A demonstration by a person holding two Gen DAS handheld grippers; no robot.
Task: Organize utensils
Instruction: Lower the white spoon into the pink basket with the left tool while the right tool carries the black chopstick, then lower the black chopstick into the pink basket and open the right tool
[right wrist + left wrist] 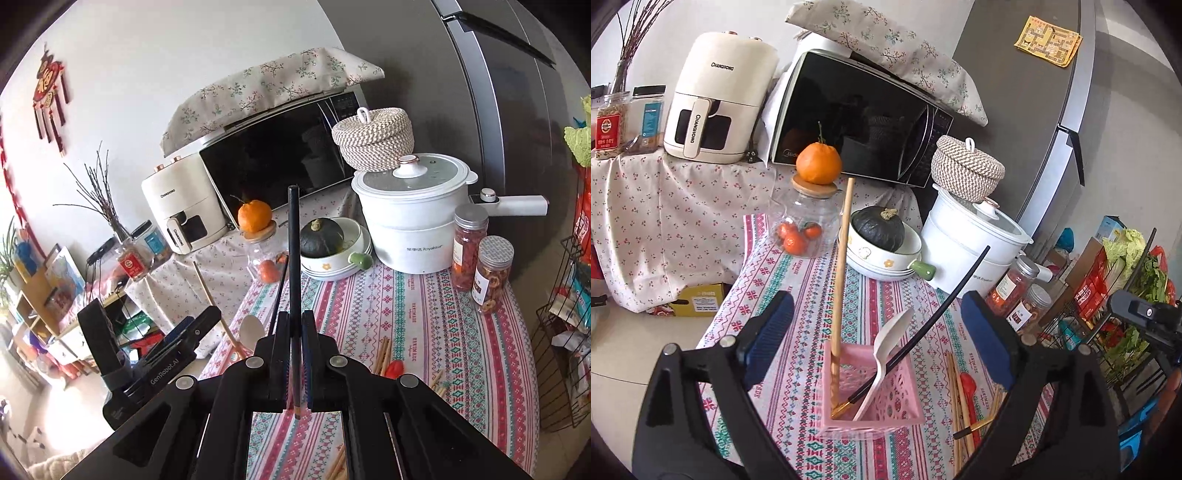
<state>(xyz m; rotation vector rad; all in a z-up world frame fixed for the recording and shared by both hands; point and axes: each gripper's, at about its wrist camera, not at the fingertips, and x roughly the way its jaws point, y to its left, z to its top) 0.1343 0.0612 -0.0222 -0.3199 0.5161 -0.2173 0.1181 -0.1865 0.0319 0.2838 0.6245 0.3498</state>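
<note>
Currently the left gripper (877,343) has its fingers spread wide above the pink basket (882,406), which stands on the patterned tablecloth (798,280) near the table's front edge. Inside lean a wooden chopstick (842,266), a white spoon (886,362) and a black chopstick (945,310). The right gripper (294,354) pinches another black chopstick (293,251) upright between pressed-together fingers. Readable markings: "CHANGHONG" on the air fryer (716,99), "Royalstar" on the white pot (413,225), "GenRobot.AI" on the left gripper's body.
</note>
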